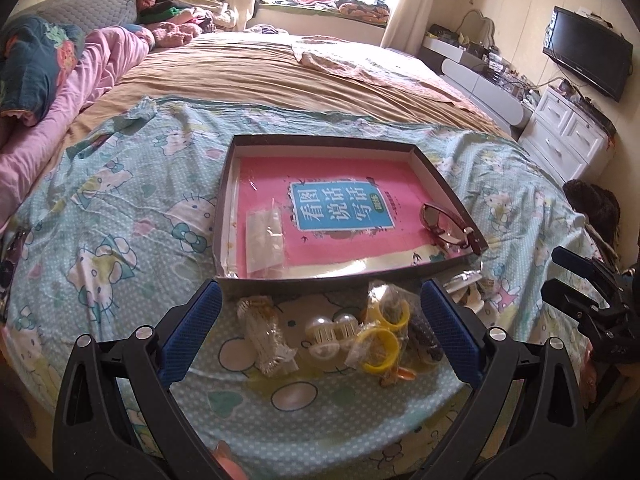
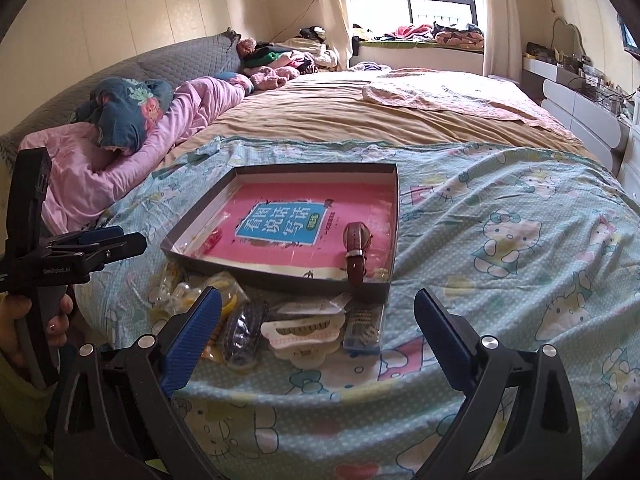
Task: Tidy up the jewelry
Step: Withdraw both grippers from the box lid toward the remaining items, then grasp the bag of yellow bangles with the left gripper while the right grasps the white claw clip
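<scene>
Brown-strapped watch [image 2: 357, 254] in tray [image 2: 280, 276]

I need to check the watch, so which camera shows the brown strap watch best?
The right wrist view: the watch lies nearly whole in the tray. The left wrist view shows it edge-on by the tray's right wall.

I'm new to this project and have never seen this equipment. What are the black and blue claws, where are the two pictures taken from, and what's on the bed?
The claws are hand-held grasping tools, one per hand; no robot is involved. Each carries a camera looking along its fingers. One picture looks out from the left tool, the other from the right tool. Both are open and hold nothing. On the patterned bedsheet lies a shallow box containing a pink book, a brown-strapped watch and a small clear bag. In front of it lie bagged jewelry pieces, including yellow rings.
</scene>
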`<state>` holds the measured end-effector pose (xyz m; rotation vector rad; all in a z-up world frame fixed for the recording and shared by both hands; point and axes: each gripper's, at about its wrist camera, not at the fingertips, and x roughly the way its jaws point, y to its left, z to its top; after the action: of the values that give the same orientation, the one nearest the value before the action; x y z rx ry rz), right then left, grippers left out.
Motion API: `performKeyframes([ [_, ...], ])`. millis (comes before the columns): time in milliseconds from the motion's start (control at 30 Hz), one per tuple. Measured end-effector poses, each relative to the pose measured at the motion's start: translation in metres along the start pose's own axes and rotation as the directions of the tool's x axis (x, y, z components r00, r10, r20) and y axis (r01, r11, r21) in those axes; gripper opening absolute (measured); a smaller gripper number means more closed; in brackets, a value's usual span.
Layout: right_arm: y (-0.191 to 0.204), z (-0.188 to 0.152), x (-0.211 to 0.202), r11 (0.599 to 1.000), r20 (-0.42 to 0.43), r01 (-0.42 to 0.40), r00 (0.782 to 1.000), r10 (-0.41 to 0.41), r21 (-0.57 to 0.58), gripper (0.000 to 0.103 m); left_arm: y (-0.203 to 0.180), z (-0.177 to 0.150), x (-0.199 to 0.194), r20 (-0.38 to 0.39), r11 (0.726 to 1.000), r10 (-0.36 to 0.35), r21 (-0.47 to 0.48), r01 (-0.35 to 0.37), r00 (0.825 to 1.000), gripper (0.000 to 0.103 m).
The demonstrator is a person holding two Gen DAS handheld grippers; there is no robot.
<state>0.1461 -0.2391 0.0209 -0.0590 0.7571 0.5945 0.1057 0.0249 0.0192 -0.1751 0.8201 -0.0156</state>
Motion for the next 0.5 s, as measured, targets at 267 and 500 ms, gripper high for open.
performKeyframes([
  [267,0.006,-0.016,0.007,1.0,-0.048,-0.015,0.999,0.014,-0.016,0.096,-0.013,-0.014,0.006,-0.03,0.999,-0.001,0.051,0.003,1.0,0.093],
  [500,0.007,-0.026,0.013,0.999,-0.084,-0.026,0.996,0.024,-0.029,0.096,-0.023,-0.026,0.013,-0.06,0.995,0.006,0.097,0.0,0.998,0.091],
])
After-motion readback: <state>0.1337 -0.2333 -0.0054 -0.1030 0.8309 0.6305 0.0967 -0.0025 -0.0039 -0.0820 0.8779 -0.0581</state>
